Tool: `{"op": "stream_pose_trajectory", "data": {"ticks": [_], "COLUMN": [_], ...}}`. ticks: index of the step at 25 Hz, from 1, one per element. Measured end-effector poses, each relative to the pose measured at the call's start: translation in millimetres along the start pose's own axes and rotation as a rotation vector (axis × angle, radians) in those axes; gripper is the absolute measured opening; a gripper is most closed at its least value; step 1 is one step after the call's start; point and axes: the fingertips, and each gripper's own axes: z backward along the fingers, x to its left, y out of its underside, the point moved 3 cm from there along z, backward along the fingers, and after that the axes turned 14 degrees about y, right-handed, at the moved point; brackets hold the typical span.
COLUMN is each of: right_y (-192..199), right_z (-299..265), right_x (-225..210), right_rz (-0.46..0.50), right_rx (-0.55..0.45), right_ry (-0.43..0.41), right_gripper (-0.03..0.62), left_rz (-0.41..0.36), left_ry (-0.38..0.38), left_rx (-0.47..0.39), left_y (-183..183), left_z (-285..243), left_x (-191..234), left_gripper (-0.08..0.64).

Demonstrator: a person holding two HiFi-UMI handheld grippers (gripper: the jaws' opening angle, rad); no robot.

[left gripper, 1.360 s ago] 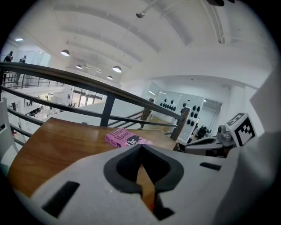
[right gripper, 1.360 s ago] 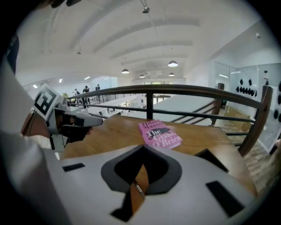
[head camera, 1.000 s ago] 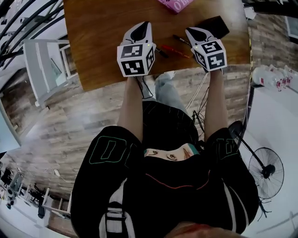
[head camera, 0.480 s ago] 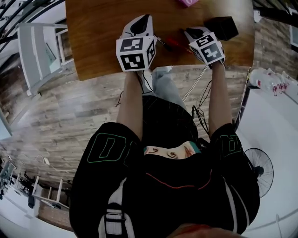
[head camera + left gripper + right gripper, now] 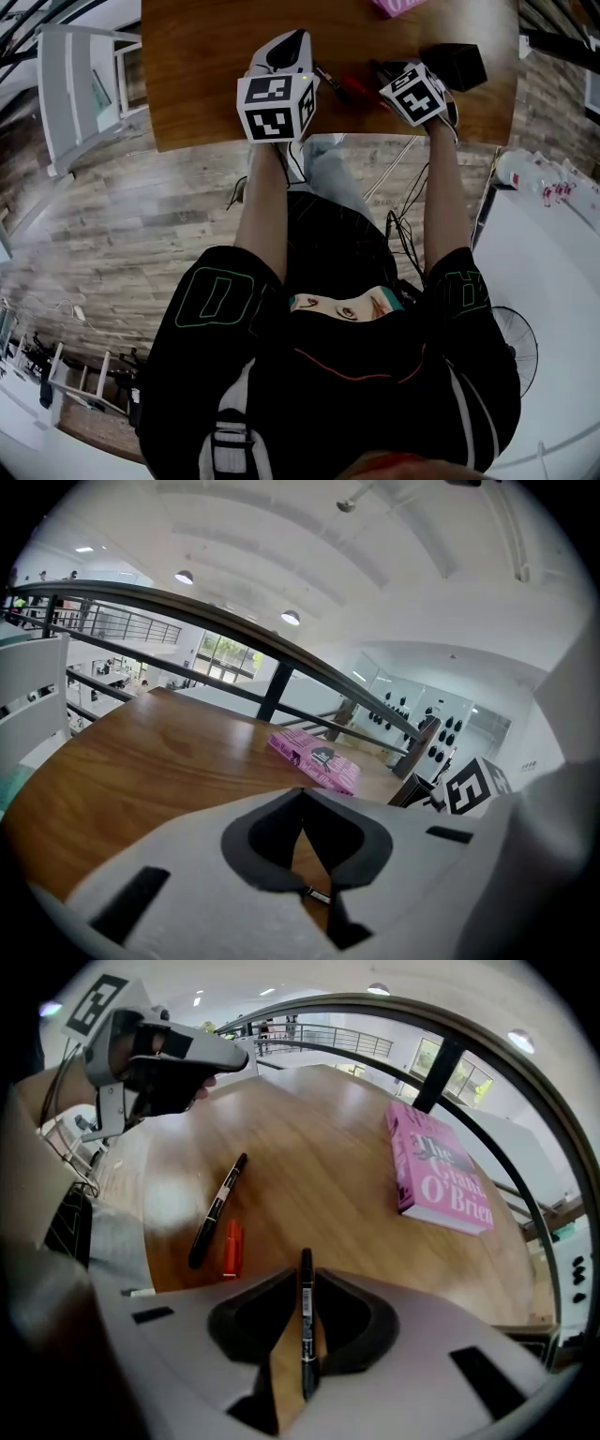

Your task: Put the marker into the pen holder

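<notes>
Marker (image 5: 306,1321): a thin black one, clamped between the jaws of the right gripper (image 5: 305,1277), which are closed right down on its barrel. It lies lengthwise along the jaws, its far end pointing out toward the book (image 5: 436,1171) and raised above the table (image 5: 206,84).

The left gripper (image 5: 302,794) has its jaws tip to tip with nothing between them, and sits on the person's side of the book, off to its left.

The holder (image 5: 455,66), a dark box, stands on the person's side of the book and to its right, just beyond the right gripper in the head view. 2 loose pens lie on the near left of the book: a red marker (image 5: 232,1246) and a loose black marker (image 5: 216,1208), close together.

Risks, as I judge them:
1. The marker runs along the jaws, so the gripper must tip steeply to aim it into the holder. A slim round barrel may slide or swivel out during that tilt.
2. A misjudged descent could catch the holder's rim and topple it.
3. Early release would drop the marker among the other 2.
</notes>
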Motion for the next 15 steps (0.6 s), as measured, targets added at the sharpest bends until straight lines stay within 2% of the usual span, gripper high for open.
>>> {"op": "stream_pose_trajectory", "data": {"ticks": [7,11,15], "right_y": [-3,-5,-4], "right_z": [-9,-11,-8], "right_x": [7,7,7], "right_rz": [0.023,0.049,0.01], "right_rx": [0.039,0.047,0.037], "right_ry": [-0.02,-0.017,-0.02], "right_gripper": [0.072,0.053,0.046], "left_rz": [0.009,-0.016,-0.033], "left_ry": [-0.018,-0.023,-0.021], "left_rx": [0.0,0.014,0.02], "left_y": [3,3,3], "left_z": [4,2,1], "left_x": [7,4,-3], "left_gripper": [0.009,0.009,0.009]}}
